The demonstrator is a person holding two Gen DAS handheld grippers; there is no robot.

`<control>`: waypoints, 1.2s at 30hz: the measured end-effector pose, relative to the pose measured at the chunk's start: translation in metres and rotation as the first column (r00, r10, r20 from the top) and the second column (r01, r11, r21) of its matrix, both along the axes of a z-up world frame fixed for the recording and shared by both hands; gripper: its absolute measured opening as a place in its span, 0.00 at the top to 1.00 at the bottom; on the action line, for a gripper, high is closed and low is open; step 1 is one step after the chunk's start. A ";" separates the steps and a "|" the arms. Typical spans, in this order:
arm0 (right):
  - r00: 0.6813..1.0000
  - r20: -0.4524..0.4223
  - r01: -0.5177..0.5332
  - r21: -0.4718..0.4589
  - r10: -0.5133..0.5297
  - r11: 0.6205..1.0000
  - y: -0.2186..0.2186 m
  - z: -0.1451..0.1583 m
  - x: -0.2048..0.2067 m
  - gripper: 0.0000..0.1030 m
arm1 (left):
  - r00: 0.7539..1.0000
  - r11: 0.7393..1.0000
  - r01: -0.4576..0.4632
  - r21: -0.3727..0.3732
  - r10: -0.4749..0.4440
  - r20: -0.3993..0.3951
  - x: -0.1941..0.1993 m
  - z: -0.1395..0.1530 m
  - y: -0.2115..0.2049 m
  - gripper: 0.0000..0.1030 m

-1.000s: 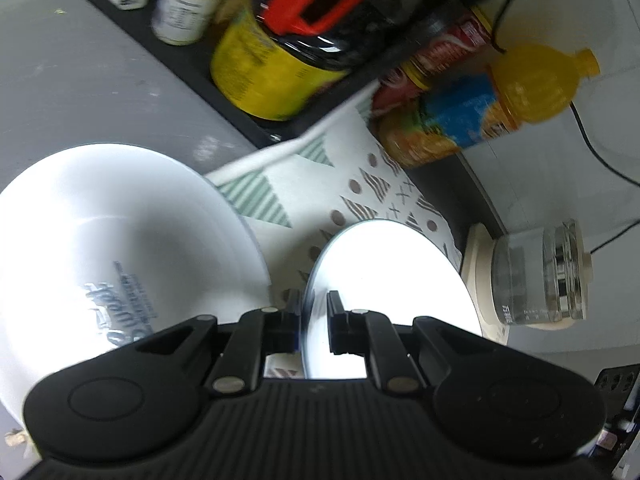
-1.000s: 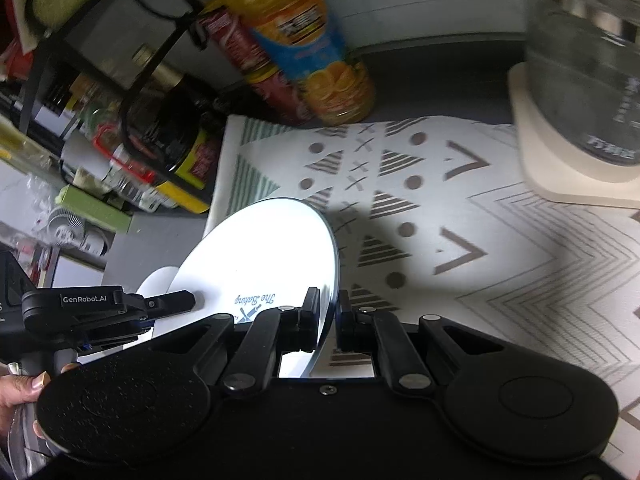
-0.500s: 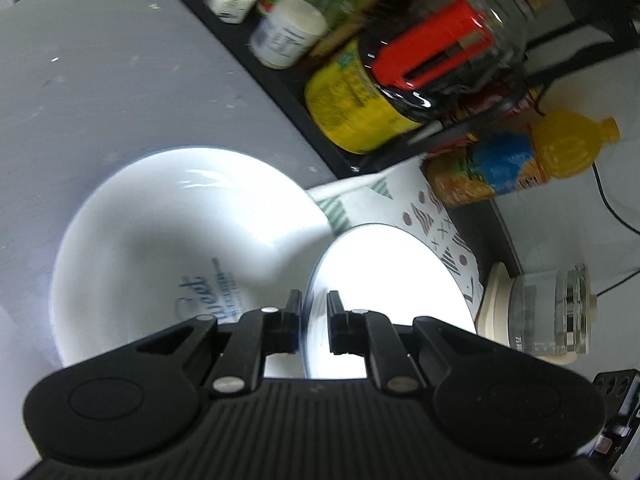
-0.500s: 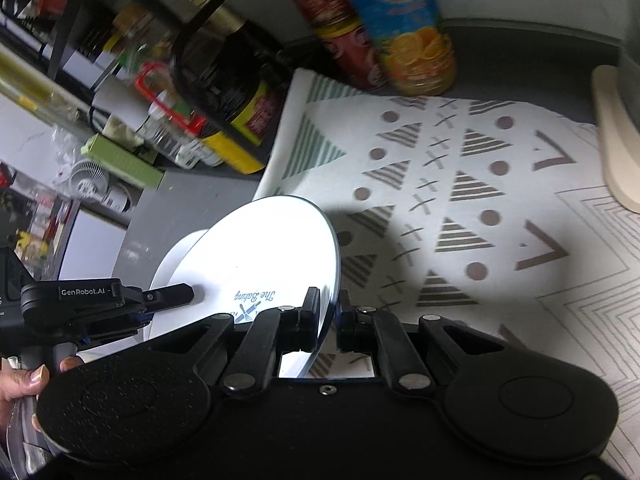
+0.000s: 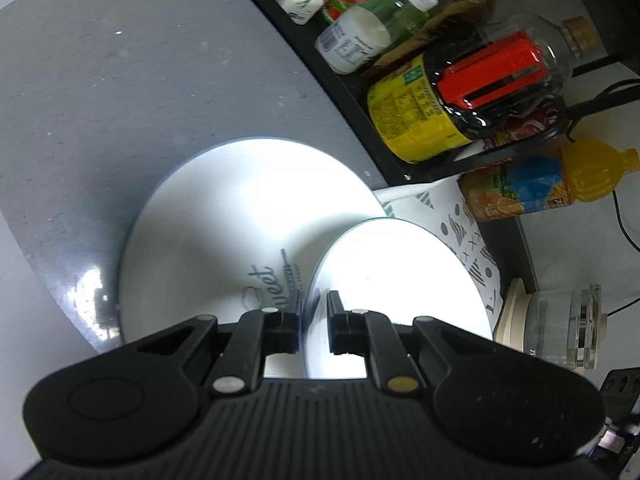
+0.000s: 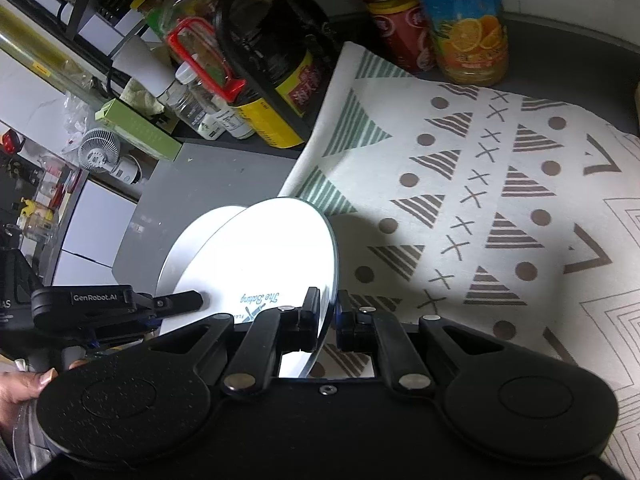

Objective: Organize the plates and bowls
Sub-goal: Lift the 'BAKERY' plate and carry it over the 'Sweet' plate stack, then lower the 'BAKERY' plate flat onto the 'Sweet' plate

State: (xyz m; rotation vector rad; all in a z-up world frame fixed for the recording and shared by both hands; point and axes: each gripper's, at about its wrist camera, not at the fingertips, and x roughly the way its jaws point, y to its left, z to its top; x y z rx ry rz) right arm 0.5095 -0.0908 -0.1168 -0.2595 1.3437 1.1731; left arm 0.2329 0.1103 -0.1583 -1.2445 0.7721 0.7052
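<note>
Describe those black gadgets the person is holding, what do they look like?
Each gripper is matte black plastic: a broad ribbed or pebbled body with two round bulges, two hinged link arms with silver rivets, and short flat fingers. The left gripper, seen sideways, carries white "GenRobot.AI" lettering.

A matte grey tabletop speckled with pale flecks carries a cream cloth mat printed with brown triangles, dots and crosses, and bright light from above glares off a glossy patch near the edge. Along the back stands a black metal rack crowded with jars and a dark sauce jug with a red handle and yellow label; an orange juice bottle stands beside it. Behind is a pale wall with a black cable, and off to the side white cabinets and a small white fan.
</note>
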 end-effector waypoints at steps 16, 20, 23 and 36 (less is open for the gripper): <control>0.999 0.035 -0.018 -0.021 0.019 1.000 0.016 -0.001 -0.019 0.92 | 0.996 0.998 0.053 0.034 -0.051 -0.067 -0.006 -0.013 0.004 0.86; 0.999 0.031 -0.012 -0.021 0.013 1.000 0.017 -0.003 -0.022 0.92 | 0.994 0.997 0.072 0.035 -0.069 -0.083 -0.007 -0.015 0.006 0.86; 0.999 0.030 -0.008 -0.025 0.009 1.000 0.018 -0.005 -0.026 0.92 | 0.993 0.997 0.075 0.038 -0.071 -0.093 -0.008 -0.017 0.007 0.85; 1.000 0.031 -0.002 -0.040 0.004 0.999 0.019 -0.013 -0.036 0.92 | 0.987 0.995 0.094 0.040 -0.088 -0.135 -0.011 -0.021 0.009 0.84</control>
